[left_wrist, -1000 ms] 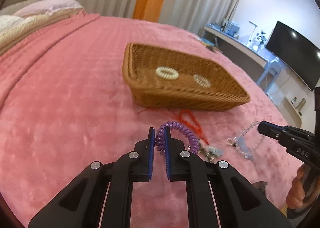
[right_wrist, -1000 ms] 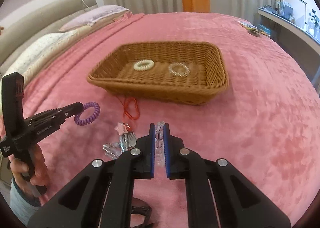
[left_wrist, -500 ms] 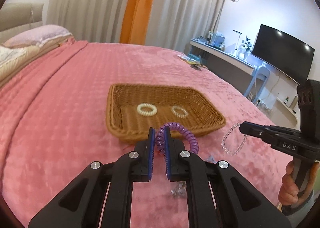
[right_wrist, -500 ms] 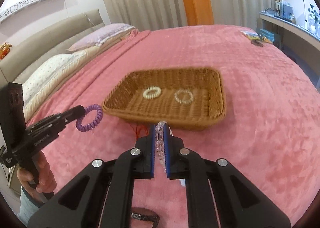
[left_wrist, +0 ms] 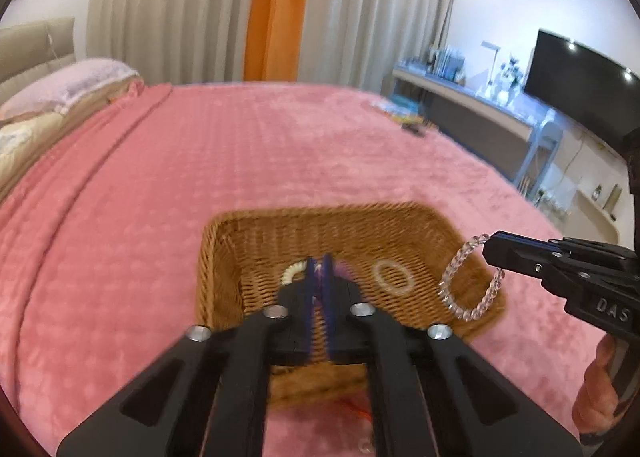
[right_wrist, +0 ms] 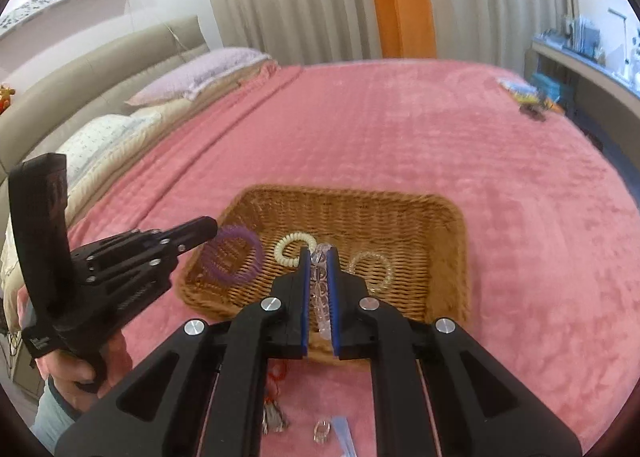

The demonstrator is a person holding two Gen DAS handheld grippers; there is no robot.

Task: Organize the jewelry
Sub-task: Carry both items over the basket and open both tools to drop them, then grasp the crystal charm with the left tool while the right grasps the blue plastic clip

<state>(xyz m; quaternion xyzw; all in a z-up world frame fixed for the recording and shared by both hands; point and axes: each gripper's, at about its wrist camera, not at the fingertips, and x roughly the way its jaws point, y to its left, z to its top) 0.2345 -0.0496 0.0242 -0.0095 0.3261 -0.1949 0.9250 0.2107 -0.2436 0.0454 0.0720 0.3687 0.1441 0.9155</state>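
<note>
While both hands hang over the bed, the left wrist view looks down its own tongs, the left gripper (left_wrist: 318,269), pinched together on a purple coil (left_wrist: 344,271) that barely peeks past the blue pads; motion blur hides most of it. Right below and ahead sits the basket (left_wrist: 224,253), its long axis running left to right across the frame, with a cream coil (left_wrist: 291,272) and a clear ring (left_wrist: 393,277) already on its floor. Over at the basket's right edge comes the right gripper (left_wrist: 489,247), clamped on a bead bracelet (left_wrist: 466,285) that dangles as an open loop over the right rim.

Switch to the right wrist view and the bracelet (right_wrist: 321,289) runs straight down between the right gripper (right_wrist: 319,257) pads, squeezed tight, with the basket (right_wrist: 448,253) floor directly beyond the tips. Now the purple coil (right_wrist: 232,255) shows in full, hanging from the left gripper (right_wrist: 210,227) over the basket's near left corner, a sight the other camera misses. Only this view catches the leftovers on the pink bedspread (right_wrist: 520,177) near the bottom edge: a red cord (right_wrist: 276,373), metal pieces and a small clear item.

Both loads hang above the basket, so I'd say release is next, and each hand looks nearer to its own side.
</note>
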